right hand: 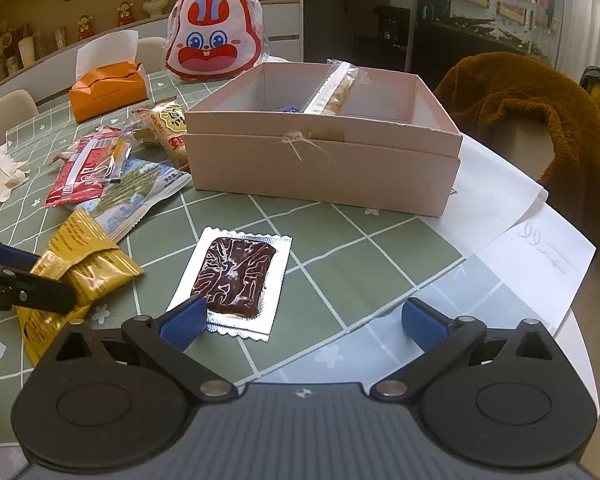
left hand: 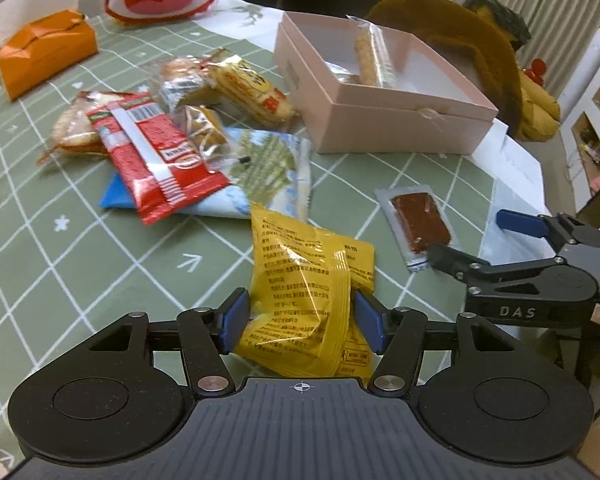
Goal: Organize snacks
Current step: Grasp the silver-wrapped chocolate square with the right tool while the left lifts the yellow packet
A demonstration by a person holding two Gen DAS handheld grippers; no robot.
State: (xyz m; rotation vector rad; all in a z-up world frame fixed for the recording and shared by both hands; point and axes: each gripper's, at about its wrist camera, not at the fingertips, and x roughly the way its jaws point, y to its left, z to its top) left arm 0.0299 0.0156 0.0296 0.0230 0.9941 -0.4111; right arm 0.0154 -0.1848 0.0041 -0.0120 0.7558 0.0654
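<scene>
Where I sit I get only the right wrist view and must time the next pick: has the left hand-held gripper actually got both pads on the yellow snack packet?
Observer: Yes. In the left wrist view the left hand-held gripper has a blue pad pressed on each side of the yellow snack packet.
Operator: Is the pink box's floor free?
Observer: Mostly. The pink box shows bare white floor on its right; a clear wrapper lies on its left, under the leaning biscuit stick.

Orange tissue box (left hand: 46, 54) — brown fleece, perhaps a blanket (right hand: 540, 108).
</scene>
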